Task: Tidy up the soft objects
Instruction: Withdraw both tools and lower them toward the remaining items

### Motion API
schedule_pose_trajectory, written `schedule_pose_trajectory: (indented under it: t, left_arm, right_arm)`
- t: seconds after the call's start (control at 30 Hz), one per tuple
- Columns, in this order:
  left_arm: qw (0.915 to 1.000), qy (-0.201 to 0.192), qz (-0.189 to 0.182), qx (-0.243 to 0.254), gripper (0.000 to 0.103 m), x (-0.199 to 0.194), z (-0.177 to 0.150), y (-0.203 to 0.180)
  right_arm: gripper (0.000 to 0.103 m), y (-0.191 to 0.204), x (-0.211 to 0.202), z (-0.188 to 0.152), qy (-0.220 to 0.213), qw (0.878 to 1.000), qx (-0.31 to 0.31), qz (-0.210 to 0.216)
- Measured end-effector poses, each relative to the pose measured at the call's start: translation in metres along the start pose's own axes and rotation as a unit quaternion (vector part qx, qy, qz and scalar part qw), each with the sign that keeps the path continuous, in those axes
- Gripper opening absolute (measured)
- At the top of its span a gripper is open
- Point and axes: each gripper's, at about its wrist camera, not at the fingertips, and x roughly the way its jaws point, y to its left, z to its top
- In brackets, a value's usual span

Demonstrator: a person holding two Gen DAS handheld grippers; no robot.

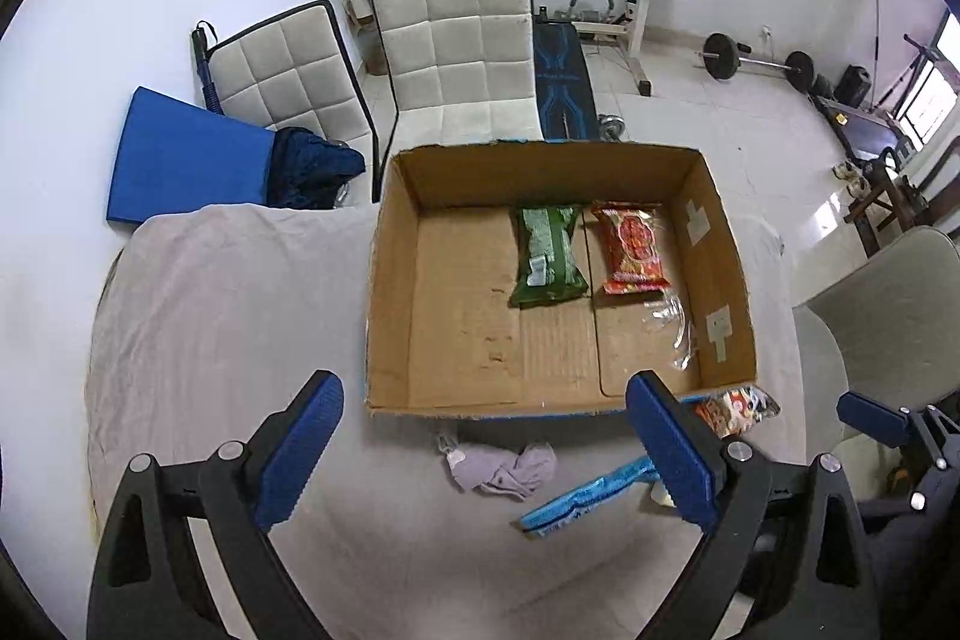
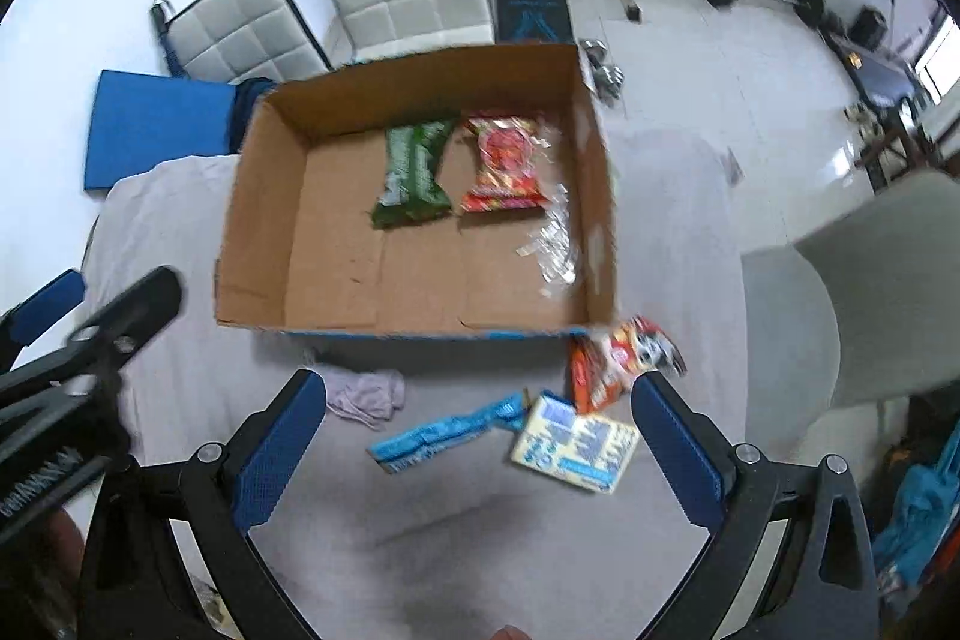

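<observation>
Picking up the next soft packet looks like the step in hand, and the nearest candidates lie on the cloth-covered surface point(image 2: 480, 550) just in front of the cardboard box point(image 2: 414, 325): a long blue packet point(image 2: 444, 433), a yellow-and-blue packet point(image 2: 576, 445) touching its end, an orange snack bag point(image 2: 618, 358) against the box's near right corner, and a small crumpled grey cloth point(image 2: 369, 397). To do it well, I would bring one hand-held gripper down squarely over a single packet, pinch across its narrow width rather than a loose edge, and lift it clear of its neighbours before carrying it over the box wall.

Inside the box, a green packet point(image 1: 546, 253) and a red packet point(image 1: 633, 247) lie side by side near the far wall, with clear wrapping point(image 1: 672, 322) beside the red one.

The left hand-held gripper point(image 1: 480, 451) stands wide and holds nothing. The right hand-held gripper point(image 2: 480, 445) is likewise spread wide and empty, hovering above the loose packets.
</observation>
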Motion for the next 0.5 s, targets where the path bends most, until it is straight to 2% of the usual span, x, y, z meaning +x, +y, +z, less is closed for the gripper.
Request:
schedule_pose_trajectory:
  t: [0.13,0.23,0.4,0.5]
  left_arm:
    - [0.9996,0.017,0.005,0.02,0.097,0.015,-0.018,-0.008]
    - [0.9978,0.048,0.014,0.043,0.097,0.043,-0.039,-0.02]
    - [0.9913,0.115,0.023,0.06,0.097,0.103,-0.077,-0.036]
    - [0.9857,0.139,0.044,0.085,0.097,0.127,-0.095,-0.047]
  right_arm:
    - [0.103,-0.038,0.035,-0.02,0.052,0.998,0.044,-0.013]
    - [0.103,-0.06,0.073,-0.039,0.097,0.992,0.077,-0.02]
    - [0.103,-0.082,0.142,-0.065,0.175,0.972,0.156,0.006]
    - [0.103,-0.09,0.167,-0.074,0.196,0.957,0.211,0.016]
